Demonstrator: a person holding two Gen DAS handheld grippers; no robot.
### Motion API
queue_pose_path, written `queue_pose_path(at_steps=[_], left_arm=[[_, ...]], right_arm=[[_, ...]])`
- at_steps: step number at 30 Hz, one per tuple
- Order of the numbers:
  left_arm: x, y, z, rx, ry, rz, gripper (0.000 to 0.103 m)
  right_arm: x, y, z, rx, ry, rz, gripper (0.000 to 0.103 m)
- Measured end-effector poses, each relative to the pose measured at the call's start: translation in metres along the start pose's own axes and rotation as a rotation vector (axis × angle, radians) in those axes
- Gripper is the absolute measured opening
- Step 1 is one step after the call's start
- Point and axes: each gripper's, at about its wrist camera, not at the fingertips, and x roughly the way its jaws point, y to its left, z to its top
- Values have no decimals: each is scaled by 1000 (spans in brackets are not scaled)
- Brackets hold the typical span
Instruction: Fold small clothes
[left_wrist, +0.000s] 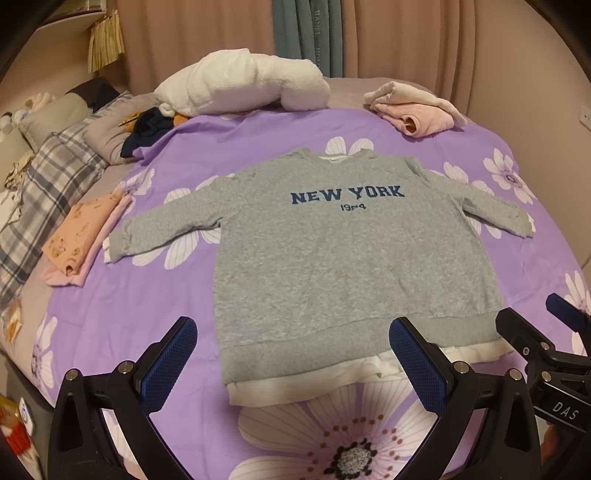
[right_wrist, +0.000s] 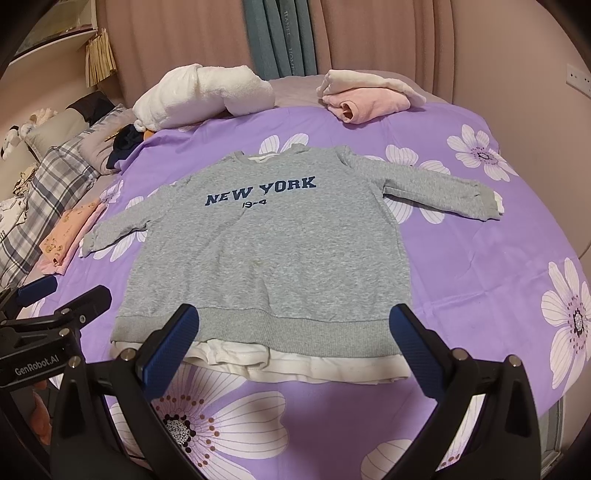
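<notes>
Grey sweatshirt (left_wrist: 332, 266) lies flat, front up, on a purple floral bedspread (left_wrist: 480, 280); everything below is placed rel. to it. "NEW YORK" print faces up, both sleeves spread out to the sides, white under-layer showing past the hem on the near edge.

Nearest: both grippers, just short of the hem, above the bedspread. Left gripper (left_wrist: 293, 363) has fingers spread wide, nothing between them; seen from its own cam the hem's left half falls in the gap, no contact visible. Right gripper (right_wrist: 295, 354) likewise spread wide, holding nothing, hem's right half framed between its blue pads (right_wrist: 170, 354). Each gripper shows at the edge of the other's view: right one at the sweatshirt's near right corner (left_wrist: 554, 332), left one at its near left corner (right_wrist: 55, 306). Can't tell whether either touches the cloth at those corners.

Mid, left of the sweatshirt: folded peach/pink garment (left_wrist: 79, 240), just beside the left cuff, apart from it. Further left, a plaid blanket (left_wrist: 44, 195).

Far, beyond the collar: white fluffy bundle (left_wrist: 243, 85) to the far left, dark cloth (left_wrist: 147, 129) beside it; folded pink-and-cream clothes (left_wrist: 417, 107) to the far right. Both well apart from the sweatshirt. Behind them, pink curtain (left_wrist: 424, 37) with a teal one (left_wrist: 306, 33).

No containers visible.
</notes>
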Motion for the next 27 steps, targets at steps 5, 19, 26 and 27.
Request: queue_pose_path(at_steps=[5,19,26,27], left_arm=[[0,2,0,4,4,3,103],[3,9,0,4,13,7,103],[4,7,-1,3,13,9,103],[5,9,-1,2,13,9,103]], right_arm=[[1,-1,-1,1,6,-4,103],[2,-1,0,3,6,-4,103],[2,-1,0,2,6,-4,103],[2,-1,0,2,6,-3,103]])
